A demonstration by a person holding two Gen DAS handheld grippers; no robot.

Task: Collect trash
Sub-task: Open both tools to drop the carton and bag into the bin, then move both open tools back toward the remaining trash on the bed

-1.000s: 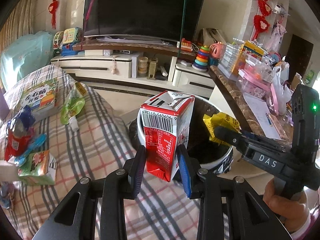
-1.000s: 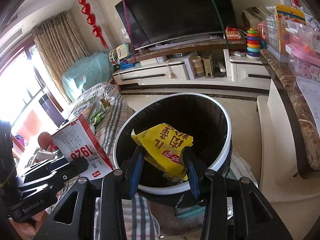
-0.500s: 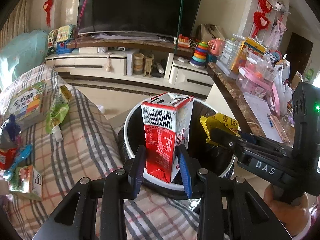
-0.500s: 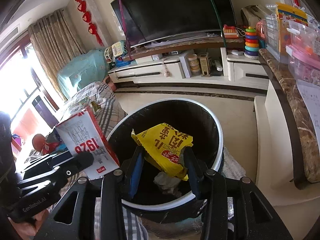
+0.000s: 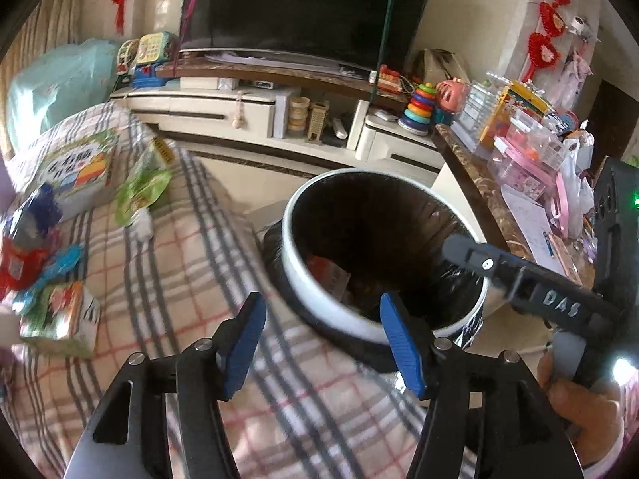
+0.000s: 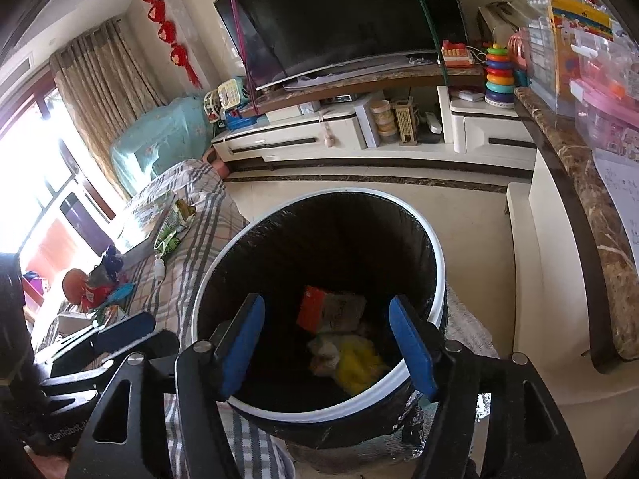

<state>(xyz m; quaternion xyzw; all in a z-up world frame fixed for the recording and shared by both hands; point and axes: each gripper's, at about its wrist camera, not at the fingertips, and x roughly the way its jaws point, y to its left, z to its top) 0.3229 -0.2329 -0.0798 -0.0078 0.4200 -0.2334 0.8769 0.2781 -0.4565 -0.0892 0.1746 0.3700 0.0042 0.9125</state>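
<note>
Both grippers hang spread and empty over the trash bin (image 6: 437,275), a black-lined bin with a white rim that stands on the floor against the edge of the plaid-covered surface (image 5: 187,275). The left gripper (image 5: 321,343) has its blue pads wide apart just above the near rim, and the right gripper (image 6: 327,345) is equally wide, looking straight down into the bin's mouth, which is presumably why both sit so high: anything let go here falls inside rather than on the blanket.

At the bottom of the bin lie a red-and-white carton (image 6: 329,311) and a yellow wrapper (image 6: 359,363), on top of some paler scraps (too dim to name with confidence).

More trash waits on the plaid surface, well apart from the bin: a green snack pouch (image 5: 141,195), a small drink box (image 5: 60,319) near the left edge, a red and blue cluster of wrappers (image 5: 28,247), and a larger printed box (image 5: 78,171) behind them. Judging from this, the next step is a swing back toward that pile, the green pouch being nearest.
</note>
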